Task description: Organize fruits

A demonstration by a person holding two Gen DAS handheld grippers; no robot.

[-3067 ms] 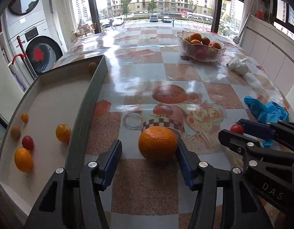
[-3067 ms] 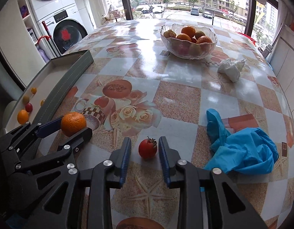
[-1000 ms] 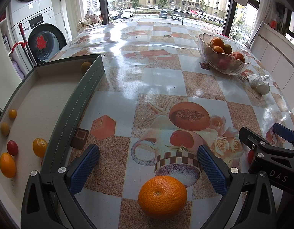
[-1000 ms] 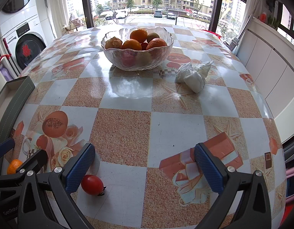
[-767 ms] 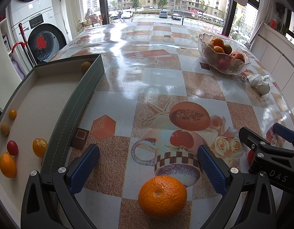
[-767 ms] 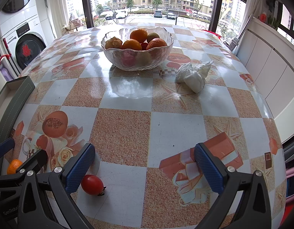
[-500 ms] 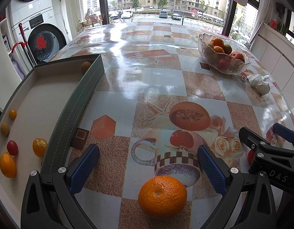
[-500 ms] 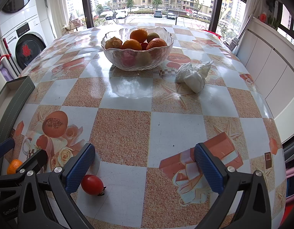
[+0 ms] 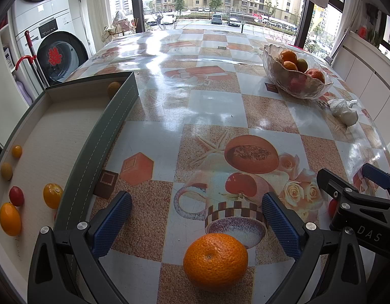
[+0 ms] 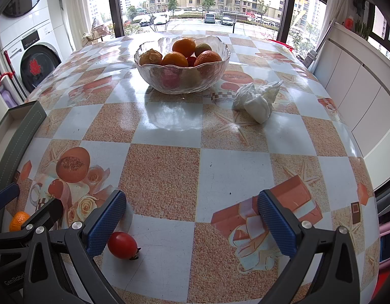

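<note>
Orange (image 9: 215, 261) sits on the table (image 9: 215, 106) between and just behind the left gripper's (image 9: 195, 221) wide-spread pads; right gripper (image 10: 191, 224), also wide, has the cherry tomato (image 10: 122, 245) beside its left pad

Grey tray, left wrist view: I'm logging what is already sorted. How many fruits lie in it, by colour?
Orange fruits: 3
Red fruit: 1
Tan-brown fruits: 2
Total: 6 in the grey tray
</note>
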